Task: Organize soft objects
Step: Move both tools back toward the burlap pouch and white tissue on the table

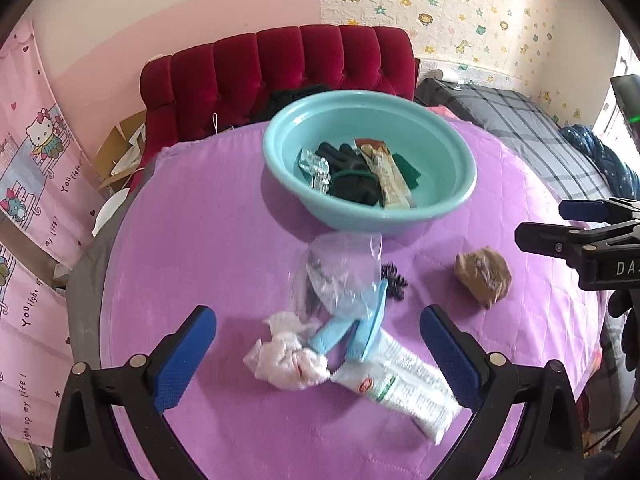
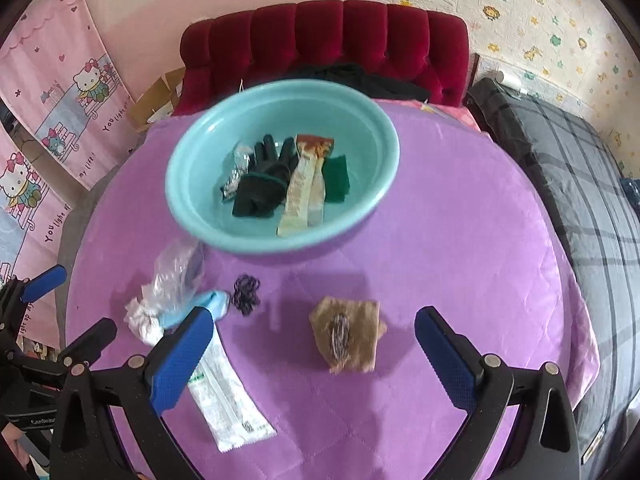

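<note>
A teal basin [image 1: 452, 200] [image 2: 188, 216] stands at the far side of the purple-covered table and holds a dark glove [image 1: 352, 176] [image 2: 264, 188], snack wrappers and a green cloth. In front of it lie a clear plastic bag [image 1: 340, 272] [image 2: 176, 272], a crumpled white bag [image 1: 284, 360], a light blue item [image 1: 340, 332], a white packet [image 1: 404, 392] [image 2: 228, 400], a black hair tie [image 1: 394, 282] [image 2: 246, 294] and a folded brown sock [image 1: 484, 278] [image 2: 348, 332]. My left gripper [image 1: 318, 344] is open over the white bag and blue item. My right gripper [image 2: 314, 344] is open around the brown sock.
The purple cover [image 1: 208, 240] [image 2: 460, 240] spans the round table. A red velvet headboard [image 1: 280, 64] [image 2: 328, 32] stands behind the basin. A grey plaid bed [image 1: 532, 132] [image 2: 568, 168] lies to the right. Pink cartoon curtains [image 1: 36, 160] hang at the left.
</note>
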A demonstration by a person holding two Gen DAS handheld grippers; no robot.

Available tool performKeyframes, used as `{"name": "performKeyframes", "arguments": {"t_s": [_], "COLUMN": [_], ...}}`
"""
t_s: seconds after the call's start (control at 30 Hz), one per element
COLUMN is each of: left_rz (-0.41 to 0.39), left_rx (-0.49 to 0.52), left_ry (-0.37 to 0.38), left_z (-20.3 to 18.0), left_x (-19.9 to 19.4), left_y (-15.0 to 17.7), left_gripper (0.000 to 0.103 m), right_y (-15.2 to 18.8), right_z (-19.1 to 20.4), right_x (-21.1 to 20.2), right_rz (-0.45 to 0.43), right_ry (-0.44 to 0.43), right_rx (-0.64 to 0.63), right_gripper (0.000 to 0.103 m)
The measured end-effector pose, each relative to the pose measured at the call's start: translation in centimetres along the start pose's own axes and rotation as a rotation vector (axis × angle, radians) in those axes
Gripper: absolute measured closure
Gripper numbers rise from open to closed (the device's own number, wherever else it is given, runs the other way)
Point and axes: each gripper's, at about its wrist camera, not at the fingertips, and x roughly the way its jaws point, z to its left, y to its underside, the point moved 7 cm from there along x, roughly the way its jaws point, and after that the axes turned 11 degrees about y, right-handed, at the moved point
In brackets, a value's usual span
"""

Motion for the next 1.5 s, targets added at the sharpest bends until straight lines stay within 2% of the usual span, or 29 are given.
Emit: {"name": "performKeyframes", "arguments": {"t_s": [0.13, 0.4, 0.7, 1.13, 1.37, 1.43, 1.47, 1.5], "left_rz": [0.008, 0.049, 0.086, 0.073, 0.083, 0.089, 0.094, 0.097], "left_rx": [0.0, -0.069, -0.119, -0.161, -0.189, -0.191, -0.191, -0.192], "left_ry": [-0.012, -0.003, 0.002, -0.004, -0.007, -0.01, -0.009, -0.009], "left_z": [0.3, 2.1, 2.9, 4.1, 4.6, 4.7, 4.8, 4.8], "left_x": [-0.1, 1.0, 2.6, 3.6, 4.7, 5.0, 5.2, 5.3], "left_y": [1.8, 6.3, 9.3, 9.0, 8.9, 9.0, 9.0, 9.0], "left_gripper": [0.0, 0.0, 0.0, 0.0, 0.0, 0.0, 0.0, 0.0], "right_y": [1.8, 5.0, 7.9, 6.5, 5.4, 5.2, 5.1, 5.1], "right_z": [-0.3, -0.7, -0.3, -1.8, -1.3, -1.0, -0.9, -0.8], "right_x": [0.4, 2.3, 4.9, 7.4, 9.9, 10.5, 10.8, 11.1], "right_rz": [0.014, 0.05, 0.102, 0.128, 0.165, 0.166, 0.164, 0.165], "right_ry": [0.011, 0.034, 0.036, 0.057, 0.028, 0.024, 0.022, 0.022], "right_rx": [0.0, -0.005, -0.024, -0.009, -0.01, -0.01, -0.013, -0.018], "right_gripper": [0.0, 0.0, 0.0, 0.0, 0.001, 0.006, 0.02, 0.048]}}
